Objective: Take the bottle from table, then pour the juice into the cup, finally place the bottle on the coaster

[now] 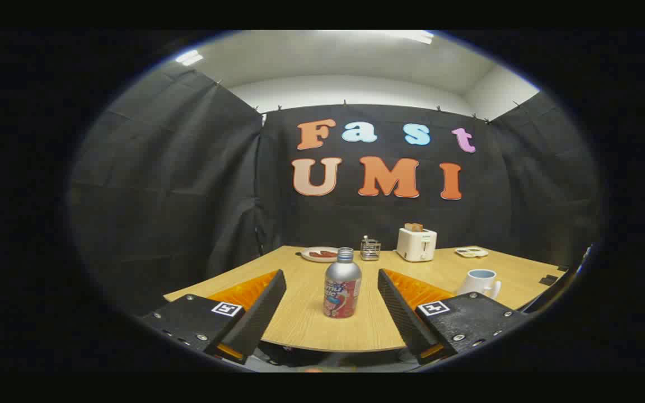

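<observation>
I hold one gripper [332, 313] low at the near edge of a wooden table [300, 324], looking forward along its two fingers. The fingers [261, 313] stand wide apart — fully spread, as far as I can tell — and hold nothing.

From left to right on the table: at the far side, one plate [318, 254] with something reddish lying on it. Just to its right, but much nearer to me, stands the one bottle [342, 291]. It is upright, long axis vertical, neck and open-looking mouth pointing straight up, with a silver body and a red printed label around the lower half. It sits in the gap between my fingers, a little ahead of their tips, touching neither one.

Behind the bottle and slightly right is one small metal rack [370, 248]. Next comes one white toaster [416, 244] with a slice of toast [413, 226] standing up out of its slot. Further right at the far edge lies one small flat dish [472, 252].

Nearer again, just beyond my right finger, stands one white cup [480, 282] — upright, its inside pale blue, its handle turned to the right. At the far right edge of the table lie two small dark flat objects [548, 279]; I cannot tell what they are.
</observation>
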Demonstrator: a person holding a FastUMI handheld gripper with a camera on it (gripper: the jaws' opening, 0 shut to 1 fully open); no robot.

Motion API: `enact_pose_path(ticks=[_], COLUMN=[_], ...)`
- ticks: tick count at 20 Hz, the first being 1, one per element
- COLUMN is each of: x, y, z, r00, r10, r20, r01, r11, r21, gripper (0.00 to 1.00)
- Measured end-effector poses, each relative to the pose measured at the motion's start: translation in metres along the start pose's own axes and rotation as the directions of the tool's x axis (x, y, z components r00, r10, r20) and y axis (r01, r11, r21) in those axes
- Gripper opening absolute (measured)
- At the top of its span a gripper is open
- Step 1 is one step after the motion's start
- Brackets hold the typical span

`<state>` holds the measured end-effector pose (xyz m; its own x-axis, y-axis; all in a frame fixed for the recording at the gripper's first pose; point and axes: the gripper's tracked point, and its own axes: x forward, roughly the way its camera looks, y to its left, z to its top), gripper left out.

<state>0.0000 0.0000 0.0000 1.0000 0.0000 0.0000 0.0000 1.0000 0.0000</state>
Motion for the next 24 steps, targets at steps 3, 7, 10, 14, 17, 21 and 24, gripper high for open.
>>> enact_pose_path(ticks=[3, 7, 10, 14, 17, 21, 24], x=[0.002, 0.011, 0.016, 0.022, 0.03, 0.047, 0.063], y=[-0.003, -0.007, -0.001, -0.004, -0.005, -0.004, -0.006], z=[-0.002, -0.008, -0.007, -0.022, -0.03, -0.046, -0.067], r00=[1.0, 0.999, 1.0, 0.999, 0.998, 0.996, 0.992], r10=[-0.015, -0.031, -0.008, -0.01, -0.039, -0.053, -0.074], r20=[-0.003, -0.031, -0.013, -0.032, -0.043, -0.066, -0.102], r01=[0.015, 0.03, 0.008, 0.011, 0.04, 0.057, 0.08], r11=[1.0, 0.999, 1.0, 0.999, 0.999, 0.997, 0.995], r21=[0.003, -0.027, 0.011, 0.05, 0.014, 0.059, 0.058], gripper=[0.98, 0.98, 0.98, 0.98, 0.98, 0.98, 0.98])
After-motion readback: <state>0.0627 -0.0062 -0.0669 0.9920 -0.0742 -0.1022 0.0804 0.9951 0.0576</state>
